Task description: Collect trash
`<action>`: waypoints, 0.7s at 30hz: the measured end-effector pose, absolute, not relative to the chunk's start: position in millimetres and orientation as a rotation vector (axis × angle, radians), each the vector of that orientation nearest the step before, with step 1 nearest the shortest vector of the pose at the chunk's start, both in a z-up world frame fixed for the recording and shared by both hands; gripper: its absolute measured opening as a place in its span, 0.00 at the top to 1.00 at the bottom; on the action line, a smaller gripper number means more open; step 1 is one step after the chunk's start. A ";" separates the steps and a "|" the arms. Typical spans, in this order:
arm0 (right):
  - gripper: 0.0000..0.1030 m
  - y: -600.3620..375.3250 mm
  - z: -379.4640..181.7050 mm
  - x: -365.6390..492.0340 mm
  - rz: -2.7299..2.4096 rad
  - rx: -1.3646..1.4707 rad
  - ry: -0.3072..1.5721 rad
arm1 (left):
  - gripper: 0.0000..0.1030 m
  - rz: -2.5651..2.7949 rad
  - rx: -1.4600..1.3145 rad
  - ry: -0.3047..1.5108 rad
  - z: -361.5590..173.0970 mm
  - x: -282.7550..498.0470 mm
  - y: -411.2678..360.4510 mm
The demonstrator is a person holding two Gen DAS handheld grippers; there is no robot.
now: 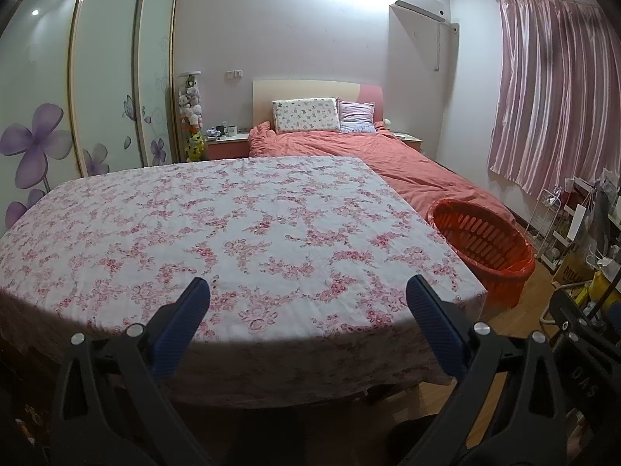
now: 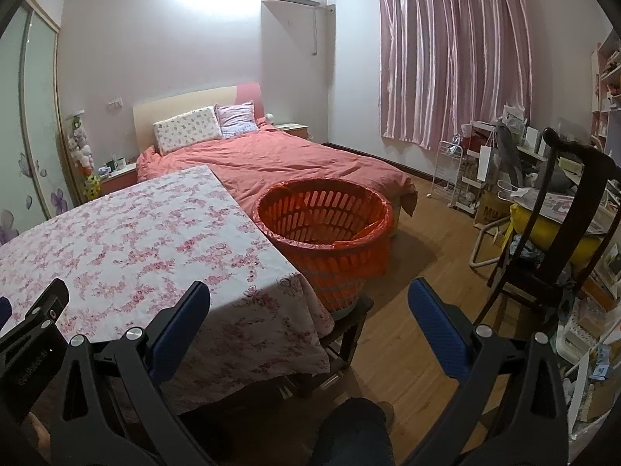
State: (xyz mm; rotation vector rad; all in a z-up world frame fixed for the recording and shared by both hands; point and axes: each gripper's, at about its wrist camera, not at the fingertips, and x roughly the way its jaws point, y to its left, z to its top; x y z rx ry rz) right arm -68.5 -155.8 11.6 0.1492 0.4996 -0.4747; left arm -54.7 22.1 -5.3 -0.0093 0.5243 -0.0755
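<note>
An orange slatted basket [image 2: 324, 233] lined with an orange bag stands on a dark stool at the right end of the table; it also shows in the left wrist view [image 1: 481, 248]. The table [image 1: 217, 233] wears a white cloth with pink flowers, and I see no trash on it. My left gripper [image 1: 308, 291] is open and empty, held over the table's near edge. My right gripper [image 2: 308, 291] is open and empty, held above the table's front right corner, short of the basket. The inside bottom of the basket is mostly hidden.
A bed [image 2: 279, 155] with a salmon cover lies behind the table and basket. A dark wooden chair [image 2: 559, 240] and cluttered racks [image 2: 477, 178] stand at the right. A wardrobe [image 1: 97, 89] with purple flowers lines the left wall. Wood floor [image 2: 419, 272] lies between basket and chair.
</note>
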 end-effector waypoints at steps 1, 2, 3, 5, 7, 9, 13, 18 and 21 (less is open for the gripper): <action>0.02 -155.9 11.7 -68.0 -0.474 0.149 0.498 | 0.04 -0.075 -0.008 0.523 -4.9 -54.6 21.5; 0.02 -156.1 12.1 -67.4 -0.473 0.150 0.497 | 0.04 -0.074 -0.008 0.522 -4.1 -54.4 20.1; 0.02 -156.2 12.3 -66.8 -0.471 0.151 0.495 | 0.04 -0.072 -0.007 0.520 -3.0 -54.2 18.5; 0.02 -156.7 13.2 -65.9 -0.466 0.152 0.493 | 0.04 -0.074 -0.007 0.517 -1.7 -54.1 17.0; 0.02 -157.2 14.1 -65.5 -0.462 0.154 0.489 | 0.04 -0.075 -0.010 0.513 0.6 -53.0 15.6; 0.02 -157.6 14.4 -65.3 -0.461 0.155 0.485 | 0.04 -0.076 -0.012 0.509 3.0 -52.0 14.8; 0.02 -158.9 15.2 -64.8 -0.461 0.159 0.482 | 0.04 -0.079 -0.010 0.503 5.8 -51.6 11.4; 0.02 -161.9 17.9 -63.2 -0.464 0.169 0.476 | 0.04 -0.083 -0.004 0.498 8.2 -50.7 7.8; 0.02 -163.8 18.7 -63.4 -0.465 0.174 0.473 | 0.04 -0.085 -0.004 0.499 8.4 -50.2 5.9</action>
